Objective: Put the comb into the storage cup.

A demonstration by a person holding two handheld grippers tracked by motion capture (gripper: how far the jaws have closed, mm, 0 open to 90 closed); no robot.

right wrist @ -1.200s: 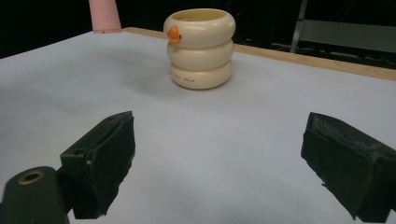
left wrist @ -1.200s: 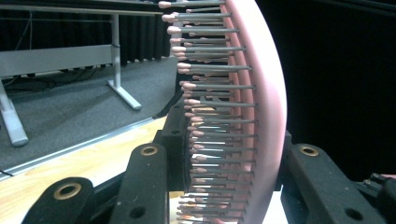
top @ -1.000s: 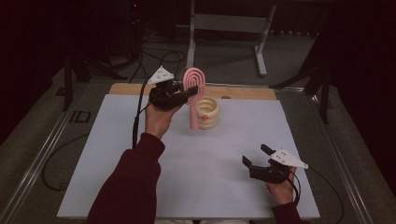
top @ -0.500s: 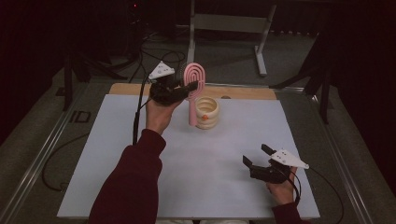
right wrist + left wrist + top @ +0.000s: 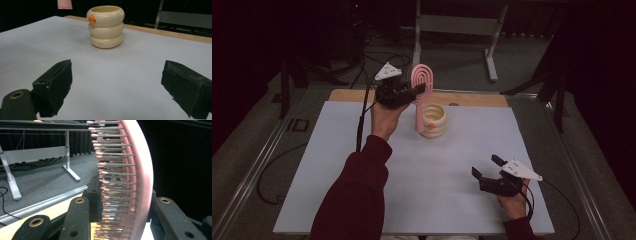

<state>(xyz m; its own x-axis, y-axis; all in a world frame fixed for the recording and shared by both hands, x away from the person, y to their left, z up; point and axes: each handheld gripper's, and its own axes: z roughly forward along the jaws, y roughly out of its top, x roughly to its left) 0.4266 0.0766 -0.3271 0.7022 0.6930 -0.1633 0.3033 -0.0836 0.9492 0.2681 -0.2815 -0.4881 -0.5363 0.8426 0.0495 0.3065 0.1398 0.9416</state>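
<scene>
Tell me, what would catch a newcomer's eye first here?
Probably the pink hairbrush, held upright in the left gripper above the far side of the white table; its bristles show up close in the left gripper view. Just beside it stands a cream ringed cup, while the right gripper waits open near the front edge.

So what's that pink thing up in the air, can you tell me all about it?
It is a pink hairbrush, plastic by its look, with an oval, ridged head and rows of thin grey pins tipped in pink. The left claw grips its head and holds it upright, handle down beside the cream ringed cup; whether the two touch is unclear.
</scene>
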